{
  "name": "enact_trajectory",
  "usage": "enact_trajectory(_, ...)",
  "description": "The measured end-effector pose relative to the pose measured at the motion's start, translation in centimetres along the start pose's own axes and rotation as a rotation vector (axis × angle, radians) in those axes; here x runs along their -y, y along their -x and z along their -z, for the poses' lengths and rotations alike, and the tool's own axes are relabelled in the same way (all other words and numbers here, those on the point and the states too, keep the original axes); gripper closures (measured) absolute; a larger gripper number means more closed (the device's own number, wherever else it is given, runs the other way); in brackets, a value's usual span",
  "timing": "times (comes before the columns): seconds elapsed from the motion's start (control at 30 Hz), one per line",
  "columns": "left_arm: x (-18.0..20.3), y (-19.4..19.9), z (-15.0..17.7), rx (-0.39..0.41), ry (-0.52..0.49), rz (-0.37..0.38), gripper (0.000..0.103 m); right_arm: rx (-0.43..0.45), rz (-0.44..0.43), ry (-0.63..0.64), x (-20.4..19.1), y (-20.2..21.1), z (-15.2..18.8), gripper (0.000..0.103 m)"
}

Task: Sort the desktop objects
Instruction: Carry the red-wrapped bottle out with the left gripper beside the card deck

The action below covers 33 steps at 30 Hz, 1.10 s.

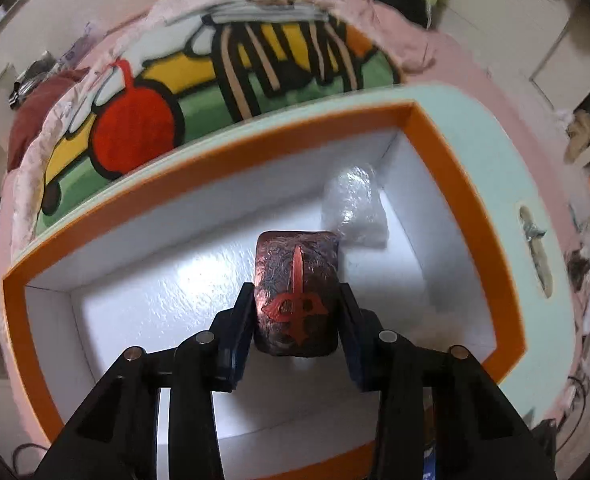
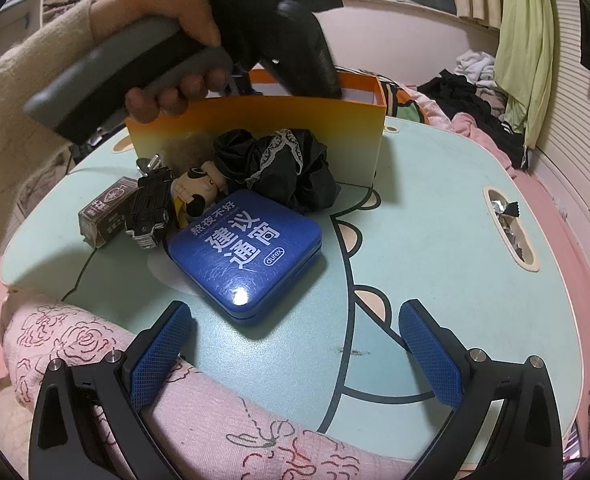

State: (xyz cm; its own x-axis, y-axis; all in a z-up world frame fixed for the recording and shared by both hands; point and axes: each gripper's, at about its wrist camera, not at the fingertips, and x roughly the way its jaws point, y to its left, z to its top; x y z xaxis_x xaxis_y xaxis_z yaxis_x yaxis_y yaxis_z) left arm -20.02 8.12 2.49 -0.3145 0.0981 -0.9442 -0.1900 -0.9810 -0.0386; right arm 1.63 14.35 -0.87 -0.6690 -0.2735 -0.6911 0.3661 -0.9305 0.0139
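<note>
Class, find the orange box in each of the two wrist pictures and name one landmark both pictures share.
Left wrist: the orange box fills the middle, seen from above, white inside.
Right wrist: it stands at upper centre, behind the black cloth.
Shared landmark: the pale green table beneath it.

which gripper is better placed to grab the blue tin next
Right. The right gripper is open and empty, with the blue tin lying just ahead of its fingers. The left gripper is down inside the orange box, with a dark red case between its pads.
</note>
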Motion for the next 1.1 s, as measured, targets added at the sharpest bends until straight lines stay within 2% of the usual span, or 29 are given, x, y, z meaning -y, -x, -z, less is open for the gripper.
enact_trajectory(0.07, -1.2, 1.7, 0.3, 0.043, 0.040, 0.093, 0.063, 0.000, 0.000, 0.000, -0.1, 0.0, 0.0, 0.000)
enact_trajectory(0.13, -2.8, 5.4, 1.5, 0.155, 0.070, 0.172, 0.063, 0.000, 0.000, 0.000, 0.0, 0.0, 0.0, 0.000)
enact_trajectory(0.2, -3.7, 9.1, 3.8, 0.249, 0.055, 0.219, 0.063, 0.000, 0.000, 0.000, 0.0, 0.0, 0.0, 0.000)
enact_trajectory(0.27, -4.5, 11.6, 6.5, 0.308, 0.036, 0.245, 0.063, 0.000, -0.001, 0.000, 0.0, 0.0, 0.0, 0.000)
enact_trajectory(0.33, -5.5, 13.4, 10.1, 0.359, 0.020, 0.218, 0.063, 0.000, 0.000, 0.000, 0.0, 0.0, 0.0, 0.000)
enact_trajectory(0.4, -7.0, 13.8, 13.7, 0.389, 0.043, 0.110, 0.063, 0.000, 0.000, 0.000, 0.0, 0.0, 0.0, 0.000)
enact_trajectory(0.5, -8.7, 11.6, 16.6, 0.346, 0.080, 0.044, 0.063, 0.000, 0.000, 0.001, 0.0, 0.0, 0.0, 0.000)
enact_trajectory(0.7, -9.3, 6.7, 16.7, 0.242, 0.139, 0.035, 0.062, 0.000, 0.000, 0.001, -0.1, 0.0, 0.0, 0.000)
enact_trajectory(0.77, -8.8, 7.0, 17.2, 0.272, 0.130, 0.022, 0.060, 0.000, 0.000, 0.001, -0.1, 0.0, 0.0, 0.000)
enact_trajectory(0.8, -8.5, 7.6, 17.5, 0.315, 0.124, 0.022, 0.054, 0.000, 0.000, 0.001, -0.1, 0.0, 0.0, 0.000)
enact_trajectory(0.83, -8.3, 8.5, 17.8, 0.362, 0.119, 0.025, 0.043, 0.000, 0.000, 0.001, -0.1, 0.0, 0.0, 0.000)
enact_trajectory(0.9, -8.2, 10.1, 18.5, 0.424, 0.117, 0.007, 0.031, 0.000, 0.000, 0.001, -0.1, 0.0, 0.0, 0.000)
enact_trajectory(0.93, -8.0, 11.0, 19.2, 0.446, 0.109, -0.011, 0.030, 0.000, 0.000, 0.001, -0.1, 0.0, 0.0, 0.000)
enact_trajectory(1.0, -7.4, 11.7, 20.3, 0.434, 0.070, -0.027, 0.028, 0.000, 0.000, 0.001, -0.1, 0.0, 0.0, 0.000)
enact_trajectory(1.1, -5.5, 10.7, 22.6, 0.356, -0.024, -0.075, 0.026, 0.000, 0.000, 0.001, -0.1, 0.0, 0.0, 0.000)
